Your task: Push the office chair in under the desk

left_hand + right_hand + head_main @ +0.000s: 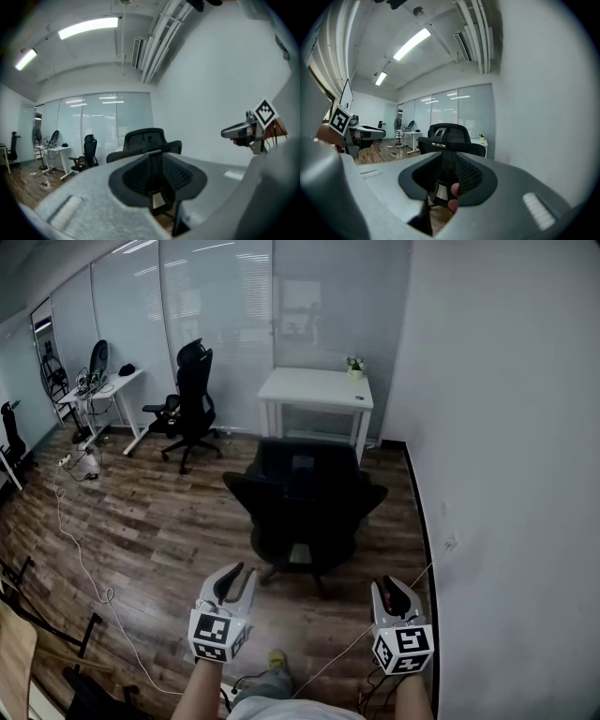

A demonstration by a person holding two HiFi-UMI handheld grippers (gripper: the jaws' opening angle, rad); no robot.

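My left gripper point(238, 574) hangs low at the left, its jaws part way apart with nothing between them. Ahead, between the two tools' lines of aim, the black office chair point(305, 504) stands on the wood floor with its backrest toward me, touching neither gripper. The white desk point(314, 388) lies straight beyond it, with the chair not yet under it. My right gripper point(392, 585), also parted and empty, looks about as near the chair as the left. I judge the push runs straight forward, both tools meeting the backrest.
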